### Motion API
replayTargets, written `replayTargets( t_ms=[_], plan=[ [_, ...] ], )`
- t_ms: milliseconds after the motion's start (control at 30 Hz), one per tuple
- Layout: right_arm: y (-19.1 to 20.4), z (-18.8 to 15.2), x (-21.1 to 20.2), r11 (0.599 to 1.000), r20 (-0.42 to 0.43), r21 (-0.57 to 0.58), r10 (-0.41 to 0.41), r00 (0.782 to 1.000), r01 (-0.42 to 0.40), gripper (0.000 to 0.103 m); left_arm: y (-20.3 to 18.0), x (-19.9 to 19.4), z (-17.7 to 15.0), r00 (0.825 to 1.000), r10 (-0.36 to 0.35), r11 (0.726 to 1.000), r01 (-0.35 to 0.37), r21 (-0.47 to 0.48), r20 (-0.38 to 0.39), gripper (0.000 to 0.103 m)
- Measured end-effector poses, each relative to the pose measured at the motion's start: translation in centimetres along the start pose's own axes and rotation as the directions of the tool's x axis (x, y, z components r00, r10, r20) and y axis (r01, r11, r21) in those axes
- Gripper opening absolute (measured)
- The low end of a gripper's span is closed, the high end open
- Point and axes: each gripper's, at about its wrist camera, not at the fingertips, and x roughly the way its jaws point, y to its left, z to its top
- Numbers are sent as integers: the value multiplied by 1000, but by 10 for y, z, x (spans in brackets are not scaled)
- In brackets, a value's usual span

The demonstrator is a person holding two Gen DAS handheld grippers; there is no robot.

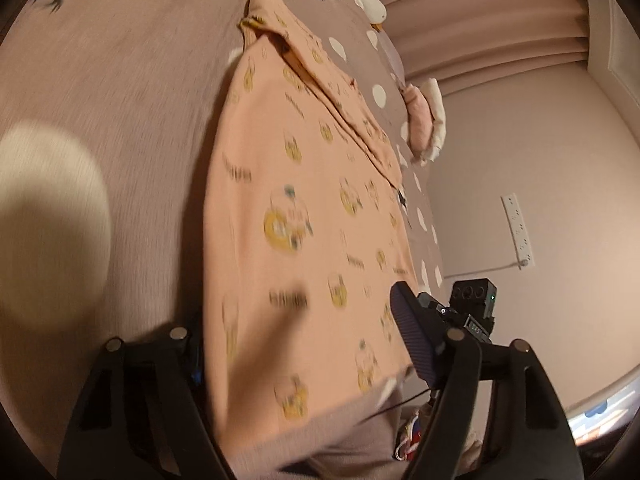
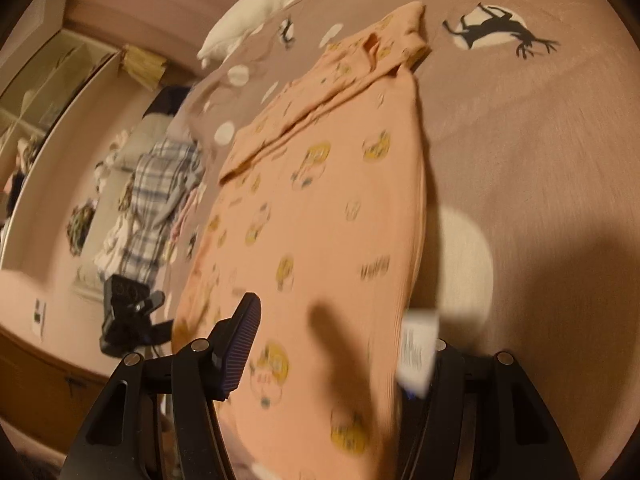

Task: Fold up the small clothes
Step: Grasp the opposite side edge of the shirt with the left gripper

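Note:
A small peach garment with yellow cartoon prints lies on a brown bedspread, one sleeve folded across its far part. It also shows in the right wrist view, with a white label at its near right edge. My left gripper is open, its jaws either side of the garment's near hem; the left finger is hidden under the cloth. My right gripper is open over the near hem too; its right finger is hidden behind the label. Each gripper shows in the other's view, at the garment's edge.
The bedspread has white dots and black deer prints. A white pillow lies at the far end. A checked cloth pile sits beside the bed. A pink cushion and a wall power strip are on the right.

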Motion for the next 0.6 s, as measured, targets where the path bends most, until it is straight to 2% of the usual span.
replayTargets(
  t_ms=[167, 267, 333, 367, 433, 533, 600],
  plan=[
    [7, -25, -6, 1000, -29, -14, 24, 999, -24, 61, -1, -4, -14, 1000, 3, 1000, -3, 12, -4, 73],
    [7, -27, -5, 1000, -18, 1, 31, 999, -31, 61, 5, -1, -6, 1000, 10, 1000, -10, -18, -5, 64],
    [5, -23, -1, 999, -9, 25, 39, 999, -39, 61, 12, 0, 0, 1000, 18, 999, -18, -43, 3, 48],
    [4, -22, 0, 998, -4, 33, 45, 999, -45, 60, 14, 0, 3, 1000, 23, 998, -22, -58, 4, 44],
    [3, -20, 2, 998, 12, 36, 50, 999, -51, 60, 23, 0, 4, 1000, 30, 994, -29, -105, 8, 27],
    [6, -21, 3, 999, 32, 22, 36, 999, -36, 59, 29, -5, -1, 999, 35, 991, -33, -133, 15, 10],
    [8, -24, 2, 1000, 42, 1, 7, 999, -7, 53, 32, -7, -6, 999, 38, 989, -35, -146, 14, 1]
  ],
)
